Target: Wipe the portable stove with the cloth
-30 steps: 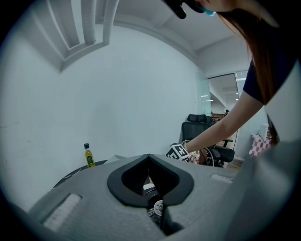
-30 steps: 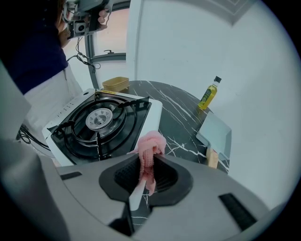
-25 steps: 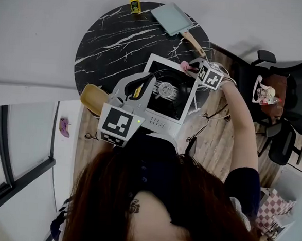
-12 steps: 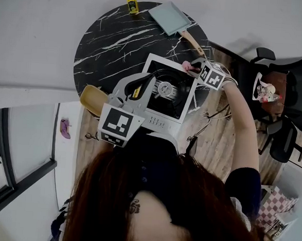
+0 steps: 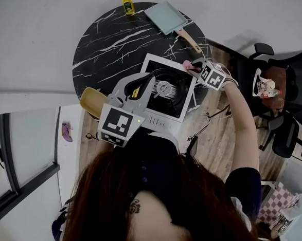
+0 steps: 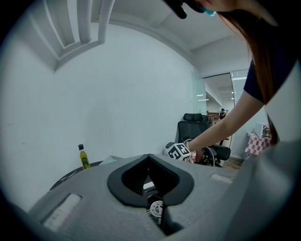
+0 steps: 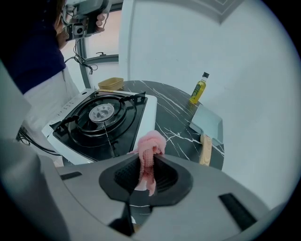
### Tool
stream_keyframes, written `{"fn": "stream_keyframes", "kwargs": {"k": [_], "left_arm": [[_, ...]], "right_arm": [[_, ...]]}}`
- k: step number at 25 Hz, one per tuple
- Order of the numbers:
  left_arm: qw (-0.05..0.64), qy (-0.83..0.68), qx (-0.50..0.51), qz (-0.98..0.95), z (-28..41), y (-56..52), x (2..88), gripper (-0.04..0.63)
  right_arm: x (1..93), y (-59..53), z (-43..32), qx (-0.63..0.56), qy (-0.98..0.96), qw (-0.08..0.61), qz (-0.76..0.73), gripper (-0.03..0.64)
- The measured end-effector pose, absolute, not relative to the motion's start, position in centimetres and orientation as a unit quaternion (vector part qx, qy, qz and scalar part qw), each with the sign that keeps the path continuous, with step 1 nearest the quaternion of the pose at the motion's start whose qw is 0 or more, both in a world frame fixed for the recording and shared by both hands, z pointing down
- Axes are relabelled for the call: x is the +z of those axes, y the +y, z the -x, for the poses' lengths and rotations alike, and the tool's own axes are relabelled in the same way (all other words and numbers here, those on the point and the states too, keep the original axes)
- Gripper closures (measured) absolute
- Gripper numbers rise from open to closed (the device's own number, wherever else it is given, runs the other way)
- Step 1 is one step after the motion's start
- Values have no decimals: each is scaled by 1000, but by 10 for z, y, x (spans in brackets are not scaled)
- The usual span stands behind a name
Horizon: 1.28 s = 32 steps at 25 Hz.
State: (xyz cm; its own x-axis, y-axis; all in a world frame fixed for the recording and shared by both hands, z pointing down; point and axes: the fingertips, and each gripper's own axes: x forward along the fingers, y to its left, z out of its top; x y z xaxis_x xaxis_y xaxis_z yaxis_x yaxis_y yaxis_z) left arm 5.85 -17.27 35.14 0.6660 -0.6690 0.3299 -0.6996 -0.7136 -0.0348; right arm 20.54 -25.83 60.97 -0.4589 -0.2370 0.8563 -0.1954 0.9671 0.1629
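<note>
The right claw is clenched on a pink, nubbly cloth, which bunches out past the jaw tips and hangs just over the far right corner of the white portable gas stove with the black top. That stove sits at the near edge of the round black marble-patterned worktop. To wipe well, the bunched end should probably be pressed flat on the white rim first and drawn along it, so cloth rather than the hard claw touches the metal. The black pan supports and the round silver burner stand proud and could snag the fabric, so strokes should run around them. The left claw is closed on nothing and hovers above the stove's near left side, where it could steady the body if it slides. A square pale-green pan with a wooden handle lies just beyond the stove, near the wiping corner; a small yellow oil bottle and a tan bowl stand well clear.
</note>
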Motion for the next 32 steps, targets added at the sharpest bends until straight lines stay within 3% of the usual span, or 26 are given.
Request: {"fn": "stream_keyframes", "kwargs": {"k": [32], "left_arm": [[47, -350, 157, -922, -71, -168, 351, 584]], "right_arm": [[610, -255, -237, 100, -825, 409, -378, 555]]}}
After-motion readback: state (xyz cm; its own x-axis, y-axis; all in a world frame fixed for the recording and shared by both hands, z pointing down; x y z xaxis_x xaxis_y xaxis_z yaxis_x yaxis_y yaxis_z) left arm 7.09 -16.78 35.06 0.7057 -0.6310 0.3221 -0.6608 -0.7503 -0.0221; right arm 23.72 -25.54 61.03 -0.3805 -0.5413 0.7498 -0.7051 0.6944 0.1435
